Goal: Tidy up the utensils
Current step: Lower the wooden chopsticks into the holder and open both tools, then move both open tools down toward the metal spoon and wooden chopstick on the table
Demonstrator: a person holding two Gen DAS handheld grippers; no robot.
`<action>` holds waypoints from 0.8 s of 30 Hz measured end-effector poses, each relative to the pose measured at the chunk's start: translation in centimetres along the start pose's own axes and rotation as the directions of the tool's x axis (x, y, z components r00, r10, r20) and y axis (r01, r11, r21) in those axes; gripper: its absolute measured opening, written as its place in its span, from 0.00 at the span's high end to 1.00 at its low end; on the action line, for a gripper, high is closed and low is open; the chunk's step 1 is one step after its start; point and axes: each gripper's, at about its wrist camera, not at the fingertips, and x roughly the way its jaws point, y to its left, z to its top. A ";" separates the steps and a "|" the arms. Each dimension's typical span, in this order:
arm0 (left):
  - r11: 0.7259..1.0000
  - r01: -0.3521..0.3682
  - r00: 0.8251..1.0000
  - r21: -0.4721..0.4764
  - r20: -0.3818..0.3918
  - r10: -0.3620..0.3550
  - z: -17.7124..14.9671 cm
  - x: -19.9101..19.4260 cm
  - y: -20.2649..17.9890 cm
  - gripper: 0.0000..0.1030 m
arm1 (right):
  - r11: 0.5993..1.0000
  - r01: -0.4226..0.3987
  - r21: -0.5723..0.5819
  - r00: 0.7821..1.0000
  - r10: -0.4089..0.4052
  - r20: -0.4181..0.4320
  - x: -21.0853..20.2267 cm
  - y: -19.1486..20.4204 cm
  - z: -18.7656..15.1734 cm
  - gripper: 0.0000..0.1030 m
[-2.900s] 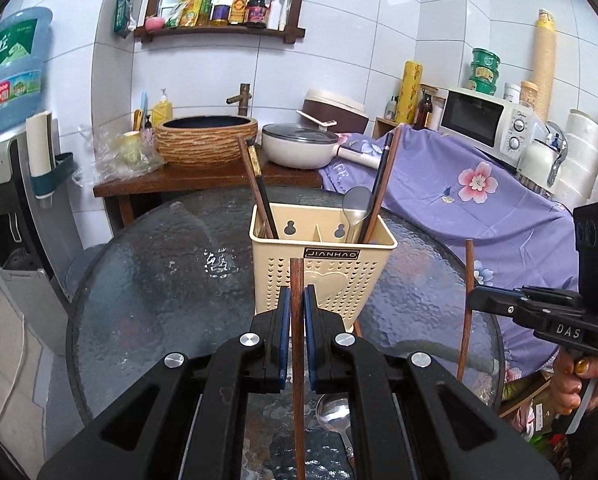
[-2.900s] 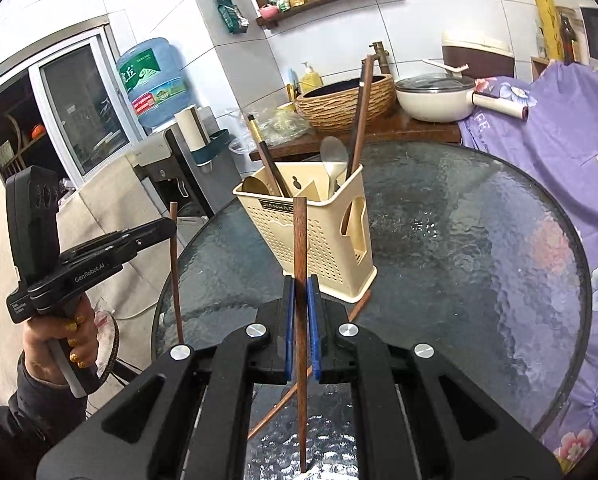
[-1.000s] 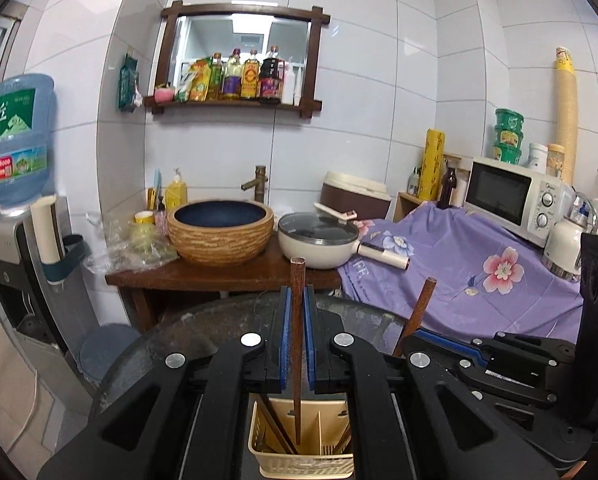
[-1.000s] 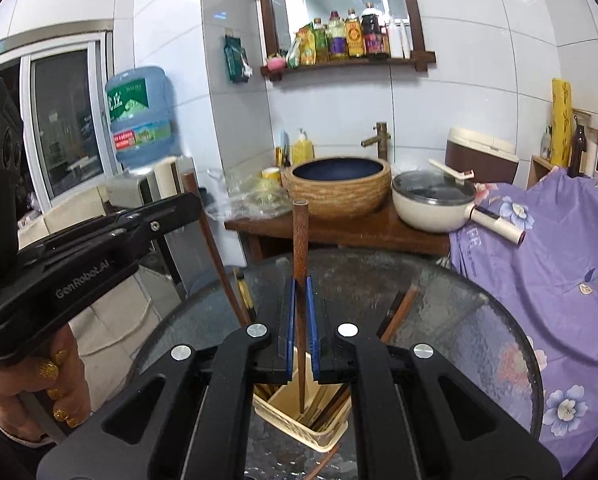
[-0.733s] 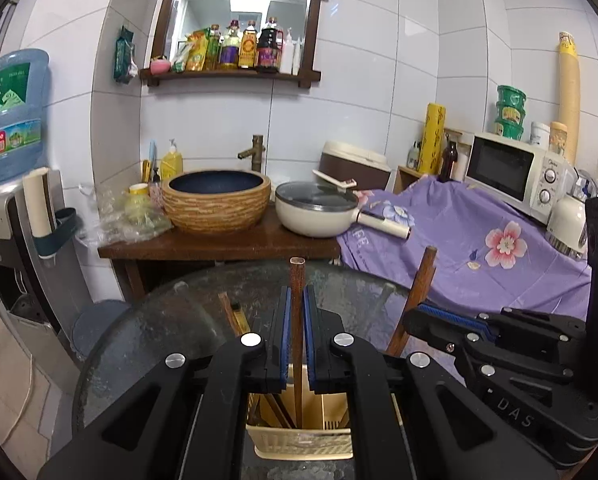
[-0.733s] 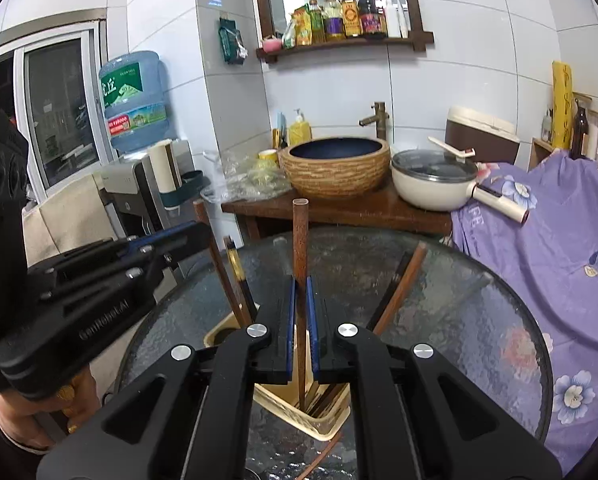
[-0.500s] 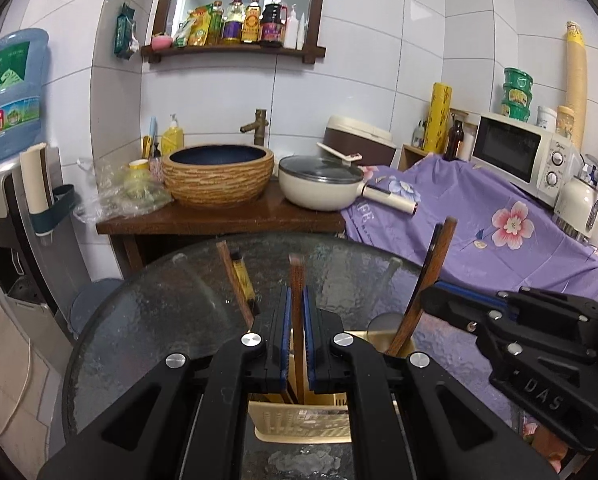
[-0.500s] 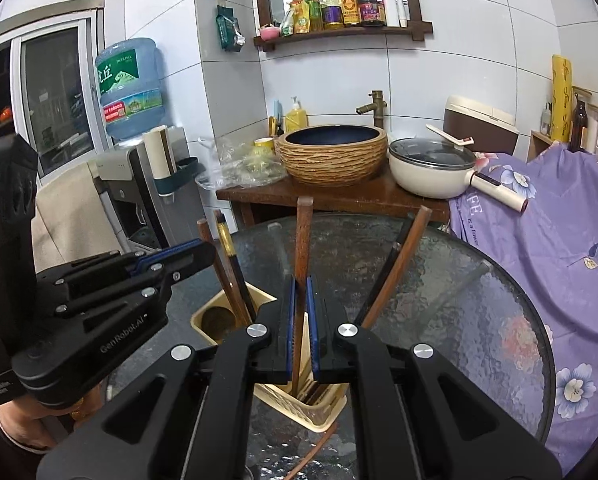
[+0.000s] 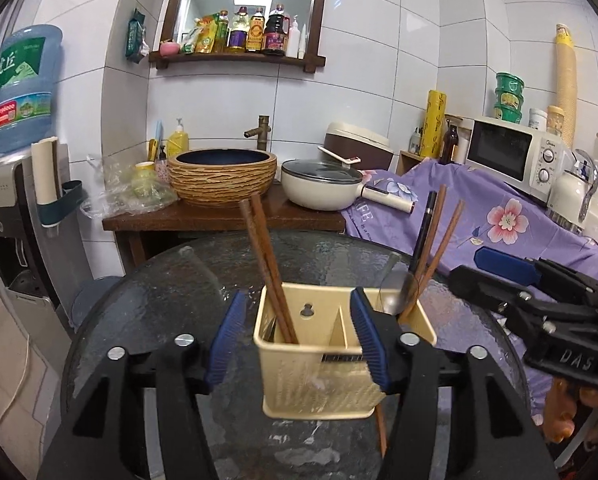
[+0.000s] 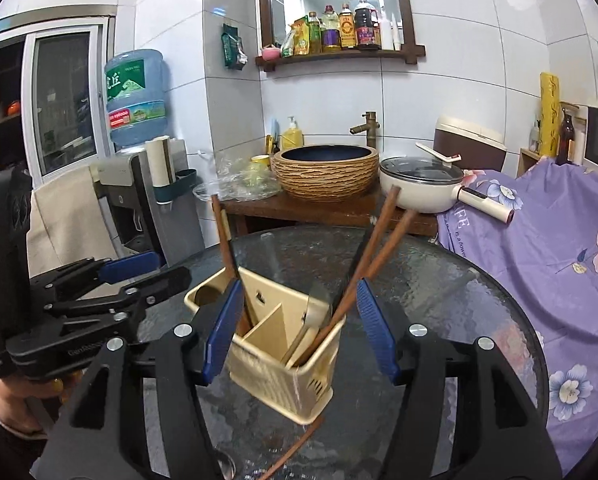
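Now holder (image 9: 323,376) sits between left tool (image 9: 297,340) fingers.

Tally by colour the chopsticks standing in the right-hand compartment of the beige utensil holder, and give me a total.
brown chopsticks: 2
black chopsticks: 1
Total in the right compartment of the holder: 3

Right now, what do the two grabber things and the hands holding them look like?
Both are black plastic, with blue pads on their jaws and silver screws on the arms. The left gripper has pale lettering, partly hidden, on its side; the right gripper says DAS. The left hand wears a dark sleeve and shiny gold nail polish. Of the right hand, only bare fingers show.
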 end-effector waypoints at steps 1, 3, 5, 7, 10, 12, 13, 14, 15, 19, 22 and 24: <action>1.000 -0.005 1.000 0.000 0.002 0.005 -0.6 -0.4 0.1 0.36 | 1.000 0.009 0.002 1.000 -0.009 -0.001 -0.4 0.0 -0.5 0.43; 1.000 -0.007 1.000 -0.003 -0.002 0.007 -2.0 -1.1 0.4 0.30 | 1.000 0.027 0.011 1.000 -0.027 -0.015 -0.9 -0.1 -1.9 0.42; 1.000 -0.008 1.000 -0.010 -0.021 0.008 -3.2 -1.4 0.7 0.26 | 0.999 0.022 0.033 0.999 -0.021 -0.042 -1.3 -0.2 -3.6 0.40; 1.000 -0.014 0.999 -0.028 -0.048 0.013 -4.7 -1.8 1.2 0.23 | 0.999 0.031 0.040 0.997 -0.029 -0.067 -1.4 -0.4 -5.0 0.40; 1.000 -0.014 0.996 -0.025 -0.083 0.012 -6.7 -2.1 1.5 0.19 | 0.998 0.038 0.057 0.994 -0.032 -0.102 -1.4 -0.7 -7.7 0.39; 1.000 -0.025 0.994 -0.012 -0.107 0.024 -8.1 -2.2 1.4 0.15 | 0.996 0.026 0.088 0.989 -0.013 -0.147 -0.9 -1.0 -9.6 0.39; 1.000 -0.028 0.992 -0.008 -0.122 0.027 -8.8 -2.2 1.4 0.14 | 0.995 0.026 0.094 0.986 -0.010 -0.167 -0.6 -1.0 -10.2 0.39; 1.000 -0.027 0.989 -0.006 -0.145 0.025 -9.6 -2.1 1.4 0.14 | 0.994 0.030 0.101 0.980 -0.010 -0.199 -0.2 -1.1 -11.1 0.39; 1.000 -0.026 0.987 -0.011 -0.159 0.023 -10.3 -2.1 1.4 0.14 | 0.994 0.034 0.106 0.976 -0.010 -0.216 0.1 -1.2 -11.7 0.39; 0.998 -0.023 0.979 -0.050 -0.201 0.013 -12.4 -2.2 1.9 0.14 | 0.991 0.055 0.124 0.959 -0.018 -0.283 1.3 -1.5 -13.9 0.39; 0.998 -0.033 0.979 -0.048 -0.204 0.023 -13.3 -2.6 1.8 0.14 | 0.990 0.069 0.124 0.948 -0.027 -0.318 2.2 -1.6 -15.0 0.39; 0.998 -0.046 0.978 -0.036 -0.203 0.038 -13.7 -2.9 1.6 0.12 | 0.988 0.076 0.131 0.941 -0.028 -0.337 2.7 -1.6 -15.5 0.39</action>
